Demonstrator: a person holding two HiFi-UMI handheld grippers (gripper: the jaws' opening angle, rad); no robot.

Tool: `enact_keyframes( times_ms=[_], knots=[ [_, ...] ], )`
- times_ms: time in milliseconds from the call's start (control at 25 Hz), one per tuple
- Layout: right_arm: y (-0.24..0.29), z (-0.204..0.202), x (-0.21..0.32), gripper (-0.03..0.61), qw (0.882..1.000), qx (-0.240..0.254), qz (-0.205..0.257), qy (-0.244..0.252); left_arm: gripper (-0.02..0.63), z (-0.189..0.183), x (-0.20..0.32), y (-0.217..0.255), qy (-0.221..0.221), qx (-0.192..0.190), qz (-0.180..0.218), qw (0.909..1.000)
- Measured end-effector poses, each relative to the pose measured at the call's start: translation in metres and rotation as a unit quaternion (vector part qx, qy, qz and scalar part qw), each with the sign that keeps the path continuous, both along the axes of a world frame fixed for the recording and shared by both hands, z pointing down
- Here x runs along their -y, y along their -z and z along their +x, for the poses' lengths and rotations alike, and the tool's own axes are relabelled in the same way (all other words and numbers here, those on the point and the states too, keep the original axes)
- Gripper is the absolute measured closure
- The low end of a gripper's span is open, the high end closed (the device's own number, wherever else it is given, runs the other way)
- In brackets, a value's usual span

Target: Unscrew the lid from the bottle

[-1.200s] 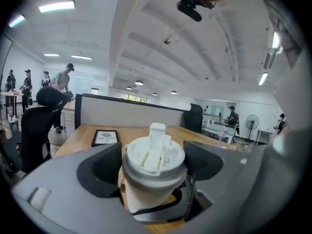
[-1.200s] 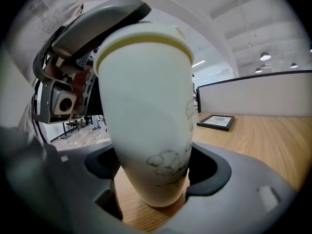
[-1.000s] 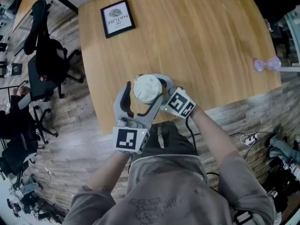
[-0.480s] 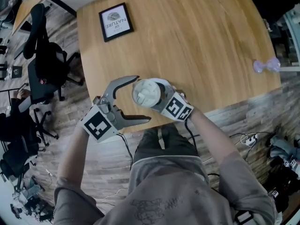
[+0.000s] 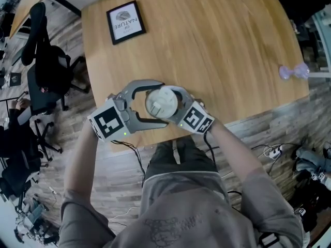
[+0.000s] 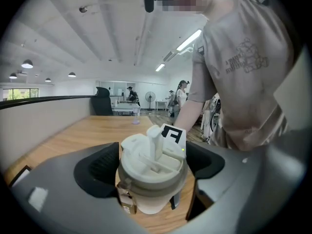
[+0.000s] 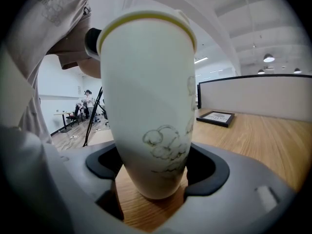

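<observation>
Bottle (image 7: 146,106): white, cloud drawing on side, stands upright by near edge of wooden table (image 5: 217,45). Sits clamped low on body between pads of right gripper (image 7: 151,168). Lid (image 6: 152,165): white flip-top, on bottle's mouth, caught between pads of left gripper (image 5: 156,102), jaws just now closing in and pressing on both sides. Framed print (image 5: 125,22) lies well apart at table's far left corner; small purple object (image 5: 294,71) near right edge.
</observation>
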State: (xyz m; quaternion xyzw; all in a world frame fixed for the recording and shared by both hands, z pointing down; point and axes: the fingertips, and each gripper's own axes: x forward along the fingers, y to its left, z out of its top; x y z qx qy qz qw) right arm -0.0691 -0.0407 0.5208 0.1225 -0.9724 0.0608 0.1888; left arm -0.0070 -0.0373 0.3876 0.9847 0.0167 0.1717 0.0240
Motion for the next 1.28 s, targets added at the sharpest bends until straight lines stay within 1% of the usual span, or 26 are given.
enact_keyframes(
  times_ms=[120, 200, 280, 360, 440, 560, 600, 640, 680, 760, 840, 880, 920, 960, 1000, 1080, 1200, 1280],
  knots=[
    [0.000, -0.002, 0.001, 0.189, 1.000, 0.001, -0.002, -0.002, 0.189, -0.003, 0.002, -0.001, 0.016, -0.002, 0.000, 0.9999],
    [0.000, -0.002, 0.001, 0.189, 1.000, 0.000, -0.002, -0.003, 0.191, -0.004, 0.003, -0.001, 0.046, -0.007, 0.003, 0.9989],
    [0.000, -0.001, 0.001, 0.189, 1.000, -0.001, 0.000, -0.003, 0.198, -0.005, 0.003, 0.000, 0.088, -0.015, 0.012, 0.9960],
    [0.001, -0.001, 0.000, 0.189, 1.000, -0.002, 0.000, -0.004, 0.204, -0.008, 0.004, 0.000, 0.146, -0.020, 0.016, 0.9890],
    [0.001, -0.001, 0.000, 0.189, 1.000, -0.003, 0.001, -0.005, 0.206, -0.010, 0.006, -0.002, 0.209, -0.021, 0.012, 0.9776],
    [0.000, -0.001, 0.000, 0.189, 1.000, -0.004, 0.000, -0.008, 0.209, -0.013, 0.009, -0.005, 0.290, -0.015, 0.013, 0.9568],
    [0.000, -0.001, 0.000, 0.189, 1.000, -0.004, 0.000, -0.010, 0.209, -0.014, 0.010, -0.005, 0.316, -0.014, 0.019, 0.9483],
    [0.001, 0.000, 0.000, 0.189, 1.000, -0.004, 0.000, -0.013, 0.209, -0.014, 0.010, -0.005, 0.346, -0.013, 0.024, 0.9380],
    [0.001, -0.001, 0.000, 0.189, 1.000, -0.004, 0.000, -0.016, 0.209, -0.016, 0.010, -0.005, 0.377, -0.012, 0.029, 0.9256],
    [0.001, -0.001, 0.001, 0.189, 1.000, -0.003, -0.001, -0.025, 0.210, -0.018, 0.012, -0.007, 0.441, -0.006, 0.035, 0.8967],
    [0.000, -0.001, 0.003, 0.189, 1.000, -0.004, 0.000, -0.030, 0.209, -0.020, 0.015, -0.008, 0.494, -0.006, 0.034, 0.8688],
    [0.000, -0.001, 0.003, 0.189, 1.000, -0.005, 0.000, -0.030, 0.209, -0.021, 0.016, -0.008, 0.513, -0.010, 0.031, 0.8580],
    [0.000, -0.001, 0.003, 0.189, 1.000, -0.005, -0.001, -0.031, 0.209, -0.021, 0.017, -0.008, 0.526, -0.013, 0.027, 0.8503],
    [0.000, -0.001, 0.003, 0.189, 0.999, -0.005, -0.003, -0.032, 0.209, -0.021, 0.017, -0.008, 0.532, -0.016, 0.024, 0.8463],
    [0.001, -0.001, 0.004, 0.189, 0.999, -0.003, -0.004, -0.034, 0.207, -0.021, 0.018, -0.007, 0.533, -0.016, 0.023, 0.8455],
    [0.002, -0.002, 0.004, 0.189, 0.999, 0.001, -0.008, -0.040, 0.206, -0.021, 0.019, -0.006, 0.528, -0.017, 0.024, 0.8490],
    [0.002, -0.002, 0.007, 0.189, 0.999, 0.007, -0.013, -0.048, 0.201, -0.021, 0.023, -0.007, 0.513, -0.009, 0.034, 0.8578],
    [0.002, -0.002, 0.006, 0.189, 0.999, 0.005, -0.008, -0.045, 0.185, -0.021, 0.026, -0.010, 0.510, -0.001, 0.041, 0.8593]
  ],
)
